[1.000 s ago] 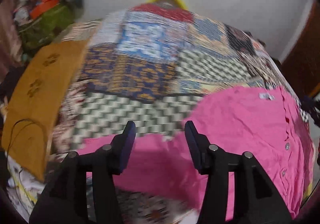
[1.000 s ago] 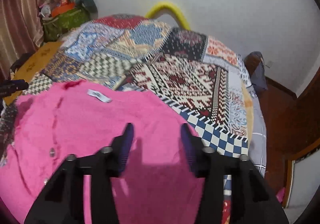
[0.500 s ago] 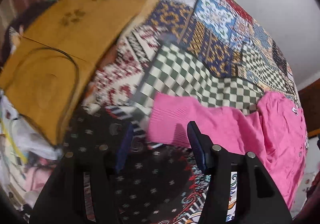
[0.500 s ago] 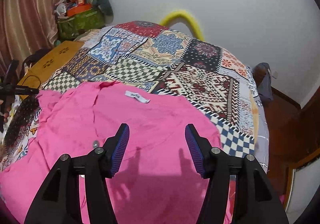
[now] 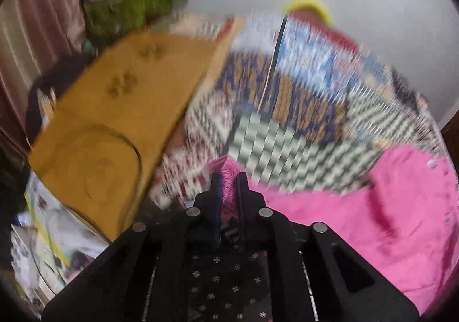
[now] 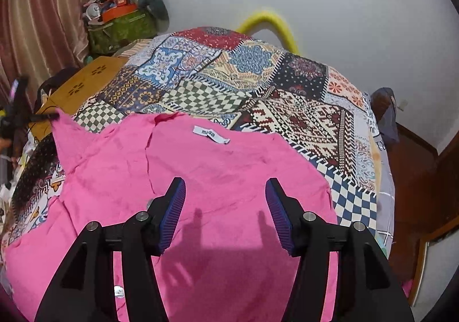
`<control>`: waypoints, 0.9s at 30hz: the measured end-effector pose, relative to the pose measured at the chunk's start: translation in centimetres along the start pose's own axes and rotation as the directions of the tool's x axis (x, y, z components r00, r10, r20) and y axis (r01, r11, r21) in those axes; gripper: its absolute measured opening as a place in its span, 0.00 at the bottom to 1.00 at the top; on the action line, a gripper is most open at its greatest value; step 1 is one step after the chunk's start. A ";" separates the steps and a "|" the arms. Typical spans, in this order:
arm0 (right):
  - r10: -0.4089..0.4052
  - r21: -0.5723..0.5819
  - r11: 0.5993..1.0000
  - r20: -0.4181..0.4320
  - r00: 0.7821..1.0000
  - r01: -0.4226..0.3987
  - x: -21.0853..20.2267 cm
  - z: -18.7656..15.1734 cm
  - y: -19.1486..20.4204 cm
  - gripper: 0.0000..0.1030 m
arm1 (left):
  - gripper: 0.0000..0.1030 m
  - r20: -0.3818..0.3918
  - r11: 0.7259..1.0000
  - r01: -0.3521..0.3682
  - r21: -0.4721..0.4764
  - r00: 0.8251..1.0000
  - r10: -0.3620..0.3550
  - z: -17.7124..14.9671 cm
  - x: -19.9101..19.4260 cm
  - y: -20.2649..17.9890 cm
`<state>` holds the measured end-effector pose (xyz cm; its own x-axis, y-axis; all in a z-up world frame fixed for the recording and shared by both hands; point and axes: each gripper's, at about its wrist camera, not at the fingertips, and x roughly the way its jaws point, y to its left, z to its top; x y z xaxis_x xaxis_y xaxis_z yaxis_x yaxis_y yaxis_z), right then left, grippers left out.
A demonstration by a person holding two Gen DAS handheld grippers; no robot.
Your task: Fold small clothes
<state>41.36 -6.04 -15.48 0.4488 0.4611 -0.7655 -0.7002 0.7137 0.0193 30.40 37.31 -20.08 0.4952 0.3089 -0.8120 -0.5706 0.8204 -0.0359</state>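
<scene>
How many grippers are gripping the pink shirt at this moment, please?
1. The left gripper is shut on the pink shirt at its sleeve end; the right gripper hovers open above the shirt's middle, holding nothing.

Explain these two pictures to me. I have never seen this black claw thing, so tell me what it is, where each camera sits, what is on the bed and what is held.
No robot here: a person holds a two-finger clamp in each hand, each with a camera looking along its fingers. The blurred picture is from the left gripper, shut on a corner of the pink shirt. The sharp one is from the right gripper, open above the same pink shirt, holding nothing. The shirt lies spread on a patchwork bedspread, its white label showing.
</scene>
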 end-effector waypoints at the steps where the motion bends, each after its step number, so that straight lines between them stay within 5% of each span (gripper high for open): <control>1: 0.003 -0.001 1.000 0.004 1.000 -0.003 -0.2 0.1 0.1 0.52 | 0.08 0.032 1.000 0.023 0.011 0.999 -0.024 0.8 -1.7 -0.2; 6: 0.029 0.004 1.000 0.025 0.999 -0.030 -0.6 0.4 0.6 0.52 | 0.08 0.162 0.985 0.117 0.126 0.977 -0.137 3.4 -8.8 -4.6; 10: 0.053 -0.009 0.999 0.035 0.998 -0.053 -0.9 0.6 1.2 0.52 | 0.08 0.184 0.946 0.206 0.252 0.949 -0.255 3.8 -12.0 -10.7; 16: 0.069 0.011 0.997 0.049 0.996 -0.070 -1.5 0.1 0.6 0.52 | 0.08 0.067 0.852 0.332 0.406 0.919 -0.390 1.0 -10.7 -21.5; 23: 0.074 0.019 0.997 0.020 0.997 -0.075 -1.7 -1.2 0.0 0.52 | 0.09 -0.172 0.767 0.438 0.469 0.897 -0.408 -6.3 -5.5 -28.3; 27: 0.121 0.045 0.992 0.002 0.993 -0.121 -1.3 -1.6 0.2 0.52 | 0.28 -0.218 0.760 0.486 0.433 0.874 -0.434 -7.0 -5.6 -28.1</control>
<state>39.77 -7.34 -15.49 0.3618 0.5453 -0.7561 -0.7238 0.6755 0.1408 39.08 9.19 -18.64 0.5375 -0.1914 -0.8213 0.0905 0.9814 -0.1695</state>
